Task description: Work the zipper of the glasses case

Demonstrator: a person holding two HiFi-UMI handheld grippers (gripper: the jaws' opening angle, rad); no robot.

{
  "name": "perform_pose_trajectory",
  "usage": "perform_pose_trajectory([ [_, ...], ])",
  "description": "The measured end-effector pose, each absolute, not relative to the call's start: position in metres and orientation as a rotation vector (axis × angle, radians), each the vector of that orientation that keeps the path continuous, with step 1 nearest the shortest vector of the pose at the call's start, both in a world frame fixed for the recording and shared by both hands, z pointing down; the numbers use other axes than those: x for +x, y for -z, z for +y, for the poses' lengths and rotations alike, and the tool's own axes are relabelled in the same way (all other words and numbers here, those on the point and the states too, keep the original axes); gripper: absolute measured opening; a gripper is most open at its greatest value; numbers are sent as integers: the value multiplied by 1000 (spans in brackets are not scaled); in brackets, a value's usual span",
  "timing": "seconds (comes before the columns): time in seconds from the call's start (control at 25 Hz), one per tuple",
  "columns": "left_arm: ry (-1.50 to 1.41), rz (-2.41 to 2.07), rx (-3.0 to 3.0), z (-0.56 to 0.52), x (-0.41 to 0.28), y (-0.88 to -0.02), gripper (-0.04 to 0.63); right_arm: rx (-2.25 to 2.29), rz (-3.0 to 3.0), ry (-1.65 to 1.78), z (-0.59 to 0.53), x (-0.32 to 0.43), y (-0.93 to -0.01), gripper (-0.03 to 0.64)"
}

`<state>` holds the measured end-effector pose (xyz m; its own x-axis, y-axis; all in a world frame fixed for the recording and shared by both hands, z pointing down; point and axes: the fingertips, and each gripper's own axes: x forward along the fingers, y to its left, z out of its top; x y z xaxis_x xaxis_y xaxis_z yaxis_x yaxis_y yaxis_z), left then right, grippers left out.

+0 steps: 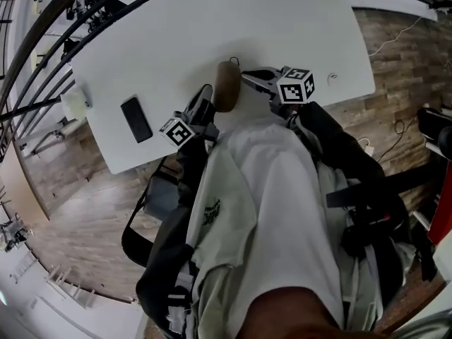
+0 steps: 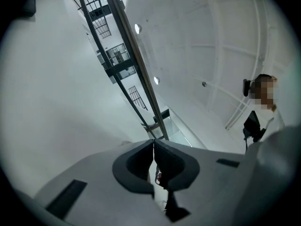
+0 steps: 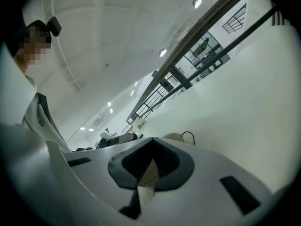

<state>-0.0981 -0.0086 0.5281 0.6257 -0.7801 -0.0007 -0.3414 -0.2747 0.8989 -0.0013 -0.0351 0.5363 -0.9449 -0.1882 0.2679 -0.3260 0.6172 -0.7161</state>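
A brown oval glasses case (image 1: 227, 85) lies on the white table (image 1: 282, 20) near its front edge, with a thin black loop (image 1: 234, 61) at its far end. My left gripper (image 1: 206, 91) sits against the case's left side, jaws shut. My right gripper (image 1: 245, 75) points at the case's right side, also shut. In the left gripper view the left gripper (image 2: 154, 141) shows its tips meeting with nothing seen between them. In the right gripper view the right gripper (image 3: 151, 140) is closed too, and the case (image 3: 176, 137) with its black loop (image 3: 189, 135) peeks just beyond the tips.
A black phone (image 1: 136, 119) lies flat to the left of the case. A small white box (image 1: 74, 104) sits at the table's left edge. A small round mark (image 1: 332, 78) is on the right part of the tabletop. A black bag (image 1: 162, 196) hangs below the table's front edge.
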Motion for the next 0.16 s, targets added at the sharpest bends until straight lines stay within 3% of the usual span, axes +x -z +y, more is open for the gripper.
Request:
perform_pose_trajectory([
  [0.16, 550, -879, 1866, -8, -89, -529, 12, 460, -2668, -1226, -36, 10, -535, -5],
])
